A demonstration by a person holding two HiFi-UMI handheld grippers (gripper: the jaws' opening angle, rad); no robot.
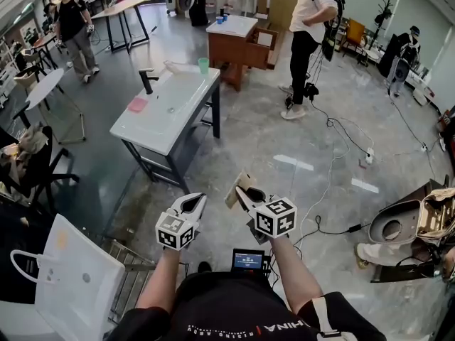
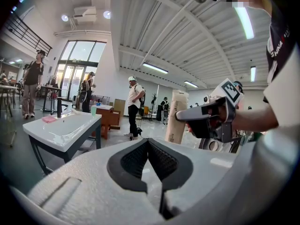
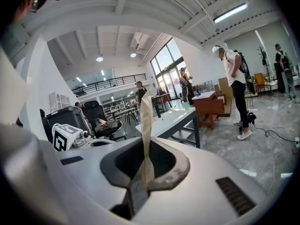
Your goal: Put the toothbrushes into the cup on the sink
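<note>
My right gripper [image 1: 242, 190] is shut on a flat beige pack [image 1: 237, 188] that stands up from between its jaws; what the pack contains does not show. The same pack [image 3: 146, 121] rises from the right gripper [image 3: 146, 170] in its own view. My left gripper [image 1: 193, 204] hangs beside it, shut and empty; its pads [image 2: 159, 161] meet in the left gripper view. Across the floor ahead stands the white sink [image 1: 160, 130] with a black tap [image 1: 147, 80]. A green cup [image 1: 203, 65] sits at its far corner, a pink item [image 1: 137, 104] at its left.
A wooden cabinet [image 1: 238, 45] stands beyond the sink. One person [image 1: 306, 41] stands right of it, another [image 1: 75, 34] far left. Cables [image 1: 341, 130] trail over the floor at the right. A white bag [image 1: 78, 279] and a wire rack [image 1: 131, 275] sit near my left.
</note>
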